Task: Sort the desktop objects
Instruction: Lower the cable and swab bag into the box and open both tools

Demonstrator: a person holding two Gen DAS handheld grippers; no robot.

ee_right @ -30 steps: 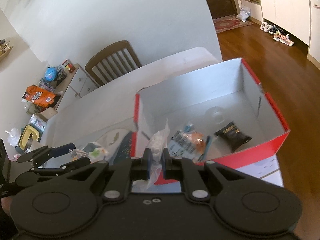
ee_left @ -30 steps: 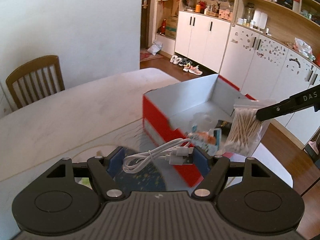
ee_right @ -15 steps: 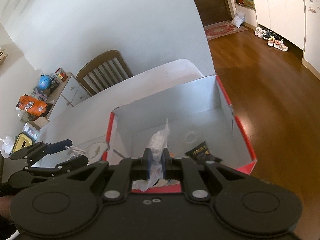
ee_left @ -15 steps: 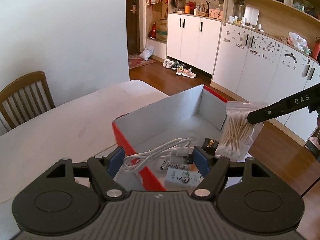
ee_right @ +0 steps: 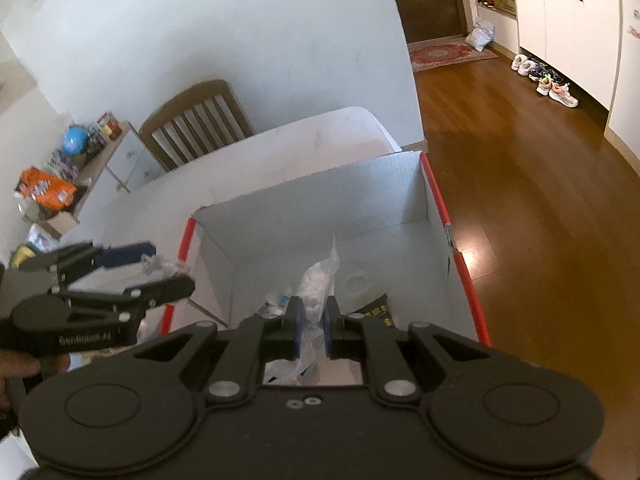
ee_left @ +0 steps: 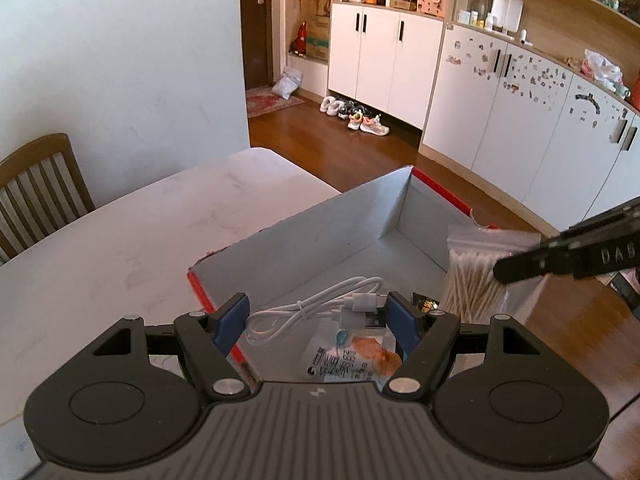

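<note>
- The left tool (ee_left: 316, 316) has its blue pads set wide, clamped on a coiled white USB cable (ee_left: 320, 312): the coil's loops touch the left pad, and the plug end sits against the right pad.
- In the right wrist view the left tool (ee_right: 160, 268) shows side-on at the picture's left, over the box's red left rim, with white cable between its fingers.
- The right tool (ee_right: 311, 330) is closed tight on the clear top of a plastic bag of cotton swabs (ee_right: 316, 292); the bag sticks forward from the pinch.
- From the left wrist view the bag of cotton swabs (ee_left: 476, 276) hangs from the dark fingers of the right tool (ee_left: 504, 272), over the box's right-hand side.
- Both held things are above the open red cardboard box (ee_left: 320, 240) with its grey inside.
- In the box lie a snack packet with orange print (ee_left: 352, 360) under the cable and a small black packet (ee_right: 378, 312) just right of the right tool's fingers.
- The box stands near the tabletop's (ee_left: 120, 240) corner, on the side toward the wooden floor (ee_right: 540, 200).
- A wooden chair (ee_left: 36, 188) stands at the far edge of the tabletop, against the white wall.
</note>
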